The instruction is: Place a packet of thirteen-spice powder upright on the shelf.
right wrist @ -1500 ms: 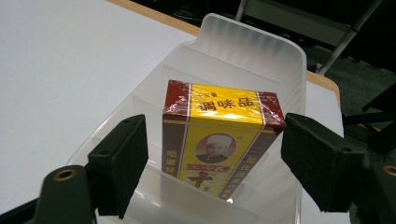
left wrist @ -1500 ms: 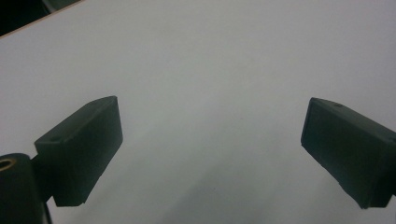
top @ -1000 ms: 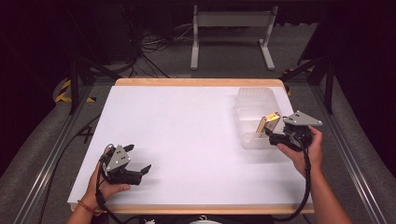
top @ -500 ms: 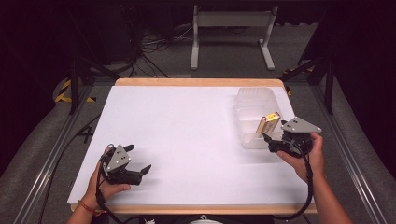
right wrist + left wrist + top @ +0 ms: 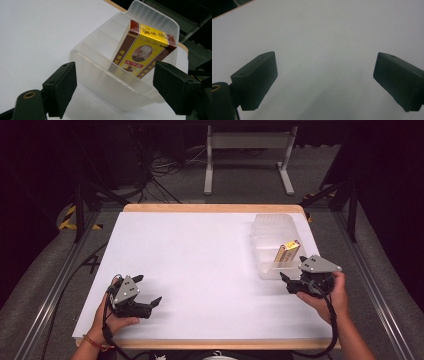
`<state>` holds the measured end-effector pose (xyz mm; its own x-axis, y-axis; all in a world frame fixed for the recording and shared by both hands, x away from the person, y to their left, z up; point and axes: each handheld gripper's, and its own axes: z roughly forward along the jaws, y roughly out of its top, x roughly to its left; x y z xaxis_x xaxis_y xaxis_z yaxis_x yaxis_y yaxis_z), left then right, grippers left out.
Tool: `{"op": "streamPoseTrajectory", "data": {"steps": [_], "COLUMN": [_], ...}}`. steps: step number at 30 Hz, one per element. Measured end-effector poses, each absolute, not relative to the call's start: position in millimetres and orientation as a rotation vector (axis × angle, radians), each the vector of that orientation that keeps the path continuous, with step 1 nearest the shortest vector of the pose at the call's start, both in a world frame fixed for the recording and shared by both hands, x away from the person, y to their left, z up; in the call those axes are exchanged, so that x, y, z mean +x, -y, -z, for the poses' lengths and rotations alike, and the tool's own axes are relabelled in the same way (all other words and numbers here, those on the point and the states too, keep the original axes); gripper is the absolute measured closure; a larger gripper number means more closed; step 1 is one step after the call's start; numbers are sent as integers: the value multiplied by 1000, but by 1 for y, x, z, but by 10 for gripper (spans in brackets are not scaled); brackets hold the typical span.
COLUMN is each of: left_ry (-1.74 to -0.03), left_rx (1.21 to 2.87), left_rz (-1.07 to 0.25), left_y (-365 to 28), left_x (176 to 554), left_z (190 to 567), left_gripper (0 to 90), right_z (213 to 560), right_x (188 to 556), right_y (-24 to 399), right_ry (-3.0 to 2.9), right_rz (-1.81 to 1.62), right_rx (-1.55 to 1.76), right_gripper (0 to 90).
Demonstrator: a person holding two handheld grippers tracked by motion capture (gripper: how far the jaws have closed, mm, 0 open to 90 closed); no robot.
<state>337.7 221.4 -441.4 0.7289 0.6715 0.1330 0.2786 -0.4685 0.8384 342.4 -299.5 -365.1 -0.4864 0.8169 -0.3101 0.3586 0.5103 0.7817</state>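
A yellow and brown box (image 5: pixel 287 252) stands tilted on end in the near part of a translucent plastic bin (image 5: pixel 272 220) at the table's right side. My right gripper (image 5: pixel 286 283) sits just in front of the bin's near wall, open. Its jaws have just been opening and hold nothing. In the right gripper view the box (image 5: pixel 143 50) leans inside the bin (image 5: pixel 105 77), beyond the spread jaws of the right gripper (image 5: pixel 113 68). My left gripper (image 5: pixel 148 290) rests open at the near left of the table. In its own view the left gripper (image 5: pixel 324 56) has only white tabletop between the jaws.
The white table (image 5: pixel 200 250) has a wooden rim along its far and near edges. Metal rails run down both sides, and a stand and cables lie on the floor beyond the far edge.
My right gripper has drawn back from the bin toward the person, and its jaws have let go of the box, which stays leaning in the bin. The left gripper has not moved.
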Motion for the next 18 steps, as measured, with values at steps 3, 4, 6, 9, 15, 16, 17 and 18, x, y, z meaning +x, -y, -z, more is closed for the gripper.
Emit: {"op": "streamPoseTrajectory", "data": {"steps": [3, 4, 6, 9, 15, 16, 17, 18], "left_ry": [-715, -714, -715, -716, -714, -715, -715, -714], "left_rx": [2064, 2065, 2066, 2067, 2070, 2070, 2070, 2070], "left_rz": [-574, -573, -573, -573, -575, -574, -575, -574], "left_y": [-221, -221, -221, -221, -221, -220, -221, -221], "left_x": [338, 338, 338, 338, 338, 338, 338, 338], "left_z": [442, 442, 442, 442, 442, 442, 442, 442], "left_gripper": [61, 61, 61, 61, 61, 61, 61, 61], "right_z": [369, 371, 373, 375, 380, 382, 383, 384], "right_x": [338, 337, 334, 331, 325, 324, 323, 322], "right_y": [300, 301, 302, 305, 311, 313, 314, 315], "right_ry": [-2081, -2084, -2089, -2099, -2105, -2106, -2108, -2112], "right_rz": [-841, -837, -829, -817, -817, -815, -812, -815], "right_rx": [939, 937, 928, 921, 924, 923, 920, 921], "right_gripper": [189, 188, 185, 177, 169, 165, 162, 161]}}
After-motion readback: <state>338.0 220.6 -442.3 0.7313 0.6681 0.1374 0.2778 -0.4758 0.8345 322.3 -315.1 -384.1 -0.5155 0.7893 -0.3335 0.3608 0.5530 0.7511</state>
